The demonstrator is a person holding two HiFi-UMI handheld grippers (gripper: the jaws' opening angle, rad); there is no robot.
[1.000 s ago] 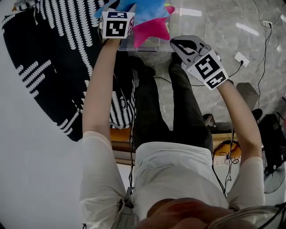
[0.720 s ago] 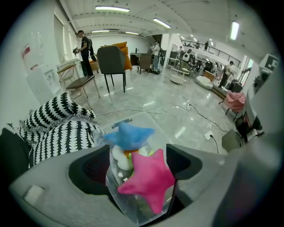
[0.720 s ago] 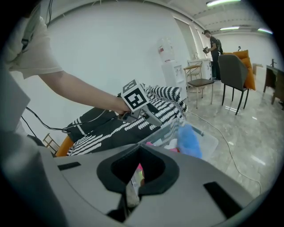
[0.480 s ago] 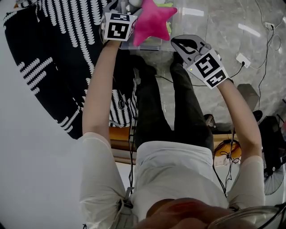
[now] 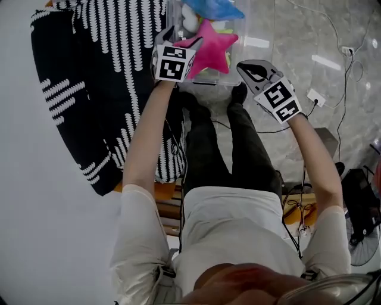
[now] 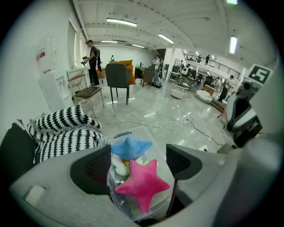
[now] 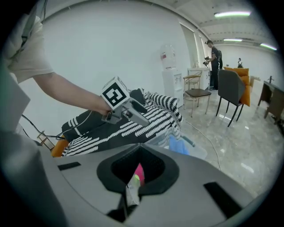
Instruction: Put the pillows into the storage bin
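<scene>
A clear storage bin (image 5: 204,79) stands on the floor in front of the person's feet. A pink star pillow (image 5: 212,50) lies on top of its contents, with a blue star pillow (image 5: 215,8) behind it. My left gripper (image 5: 177,39) hangs above the bin's left side. Its jaws have just been opening and stand wide apart, touching nothing. In the left gripper view the pink star (image 6: 143,181) and blue star (image 6: 129,148) sit in the bin (image 6: 143,131) below the left gripper (image 6: 138,165). My right gripper (image 5: 252,69) hovers right of the bin with its jaws together (image 7: 137,177).
A large black-and-white striped cushion (image 5: 101,89) lies left of the bin, close against it (image 6: 62,133). Cables and a power strip (image 5: 314,95) run over the grey floor at the right. Chairs (image 6: 117,80) and a standing person (image 6: 93,60) are far off.
The pink star has left my left gripper and now lies in the bin. The blue star also rests in the bin. Both grippers have lifted away from it.
</scene>
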